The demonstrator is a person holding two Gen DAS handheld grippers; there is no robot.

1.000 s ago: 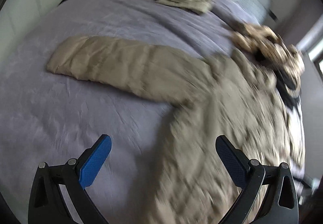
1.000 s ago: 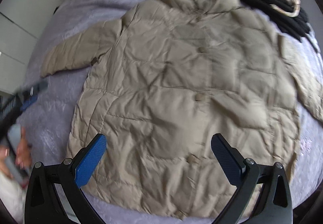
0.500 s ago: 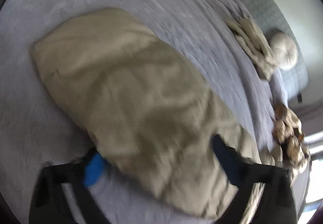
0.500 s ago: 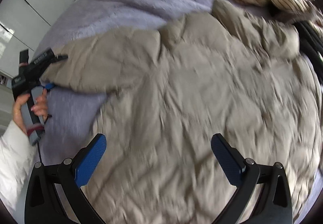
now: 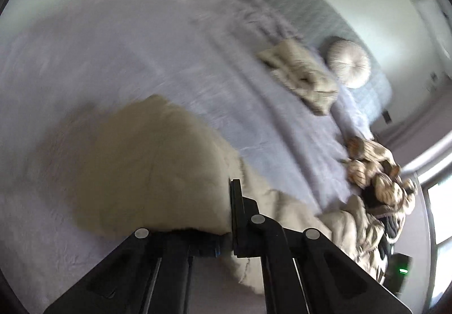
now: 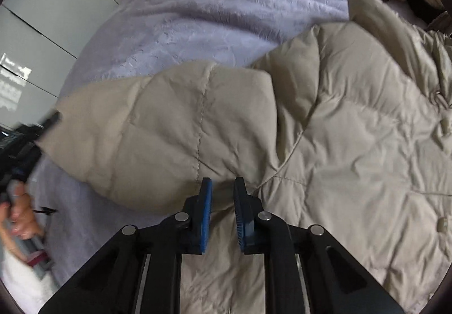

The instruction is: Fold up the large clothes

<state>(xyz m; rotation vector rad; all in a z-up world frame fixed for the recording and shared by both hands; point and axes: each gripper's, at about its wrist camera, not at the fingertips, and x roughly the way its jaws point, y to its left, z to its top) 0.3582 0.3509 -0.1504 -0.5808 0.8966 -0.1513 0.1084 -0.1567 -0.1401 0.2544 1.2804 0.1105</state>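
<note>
A puffy beige quilted down coat (image 6: 339,138) lies spread on the fuzzy lavender blanket (image 6: 226,11). The left gripper (image 5: 230,218) is clamped on its rounded sleeve cuff (image 5: 141,167); the right gripper (image 6: 222,195), with ridged blue pads (image 6: 205,218), is closing on a fold near the armpit.

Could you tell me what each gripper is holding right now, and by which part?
The left gripper is shut on the beige jacket's sleeve end; the right gripper is closing on fabric near the armpit.

A beige quilted puffer jacket (image 6: 339,130) lies spread on a lavender blanket (image 6: 212,17). The right gripper (image 6: 222,186) is closing on fabric under the sleeve (image 6: 158,127), whose cuff the left gripper (image 6: 42,127) pinches.
</note>
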